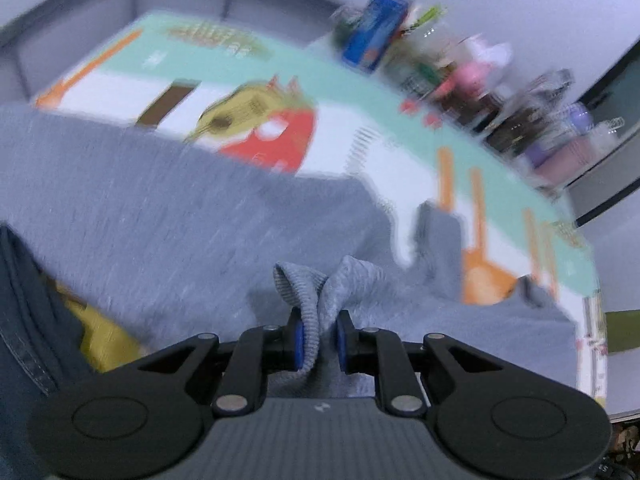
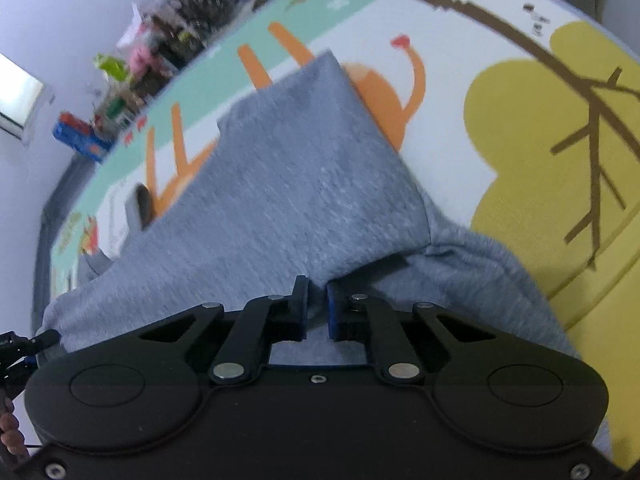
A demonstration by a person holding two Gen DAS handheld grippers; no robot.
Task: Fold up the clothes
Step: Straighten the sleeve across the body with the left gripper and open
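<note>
A grey knit garment (image 1: 168, 216) lies spread over a cartoon-print play mat (image 1: 384, 160). My left gripper (image 1: 319, 334) is shut on a bunched, ribbed edge of this grey garment (image 1: 304, 280), which rises between the blue pads. In the right wrist view the same grey garment (image 2: 296, 184) stretches away across the mat (image 2: 520, 112), with one folded layer on top. My right gripper (image 2: 317, 304) is shut on a pinch of grey cloth at the fold's near corner. The left wrist view is motion-blurred.
Cluttered bottles and a blue box (image 1: 376, 32) line the mat's far edge by the wall. A dark denim item (image 1: 24, 320) and something yellow (image 1: 100, 336) lie at the left. A hand (image 2: 10, 436) and the other gripper's tip show at the lower left of the right wrist view.
</note>
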